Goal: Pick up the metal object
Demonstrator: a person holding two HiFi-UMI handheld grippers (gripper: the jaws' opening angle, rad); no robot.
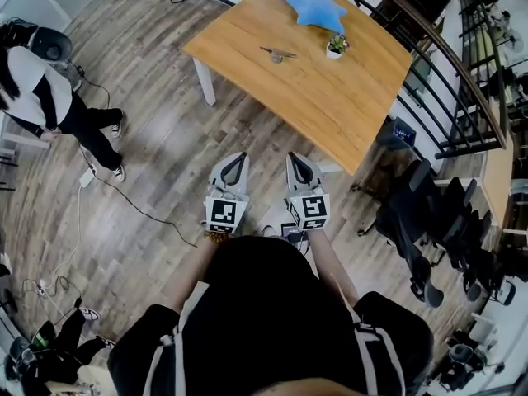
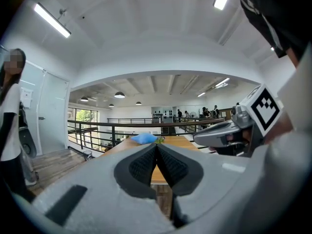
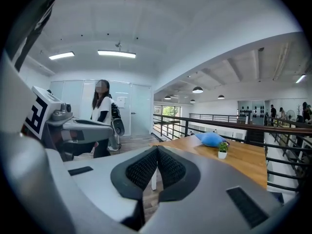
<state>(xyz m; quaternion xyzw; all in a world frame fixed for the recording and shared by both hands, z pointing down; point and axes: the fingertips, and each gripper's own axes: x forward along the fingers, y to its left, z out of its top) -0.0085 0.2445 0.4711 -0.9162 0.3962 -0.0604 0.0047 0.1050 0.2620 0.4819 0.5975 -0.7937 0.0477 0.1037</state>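
Evidently the approach is the step in hand: the small grey metal object (image 1: pixel 277 54) lies on the light wooden table (image 1: pixel 330 110), well apart from the left gripper (image 1: pixel 239 158) and right gripper (image 1: pixel 294 158), both with jaws together and empty. The next move likely calls for stepping closer and opening one pair.

An open office mezzanine: wooden table (image 1: pixel 330 106), black swivel chairs (image 1: pixel 422 214), metal railing (image 3: pixel 219 123), ceiling strip lights (image 3: pixel 117 53).
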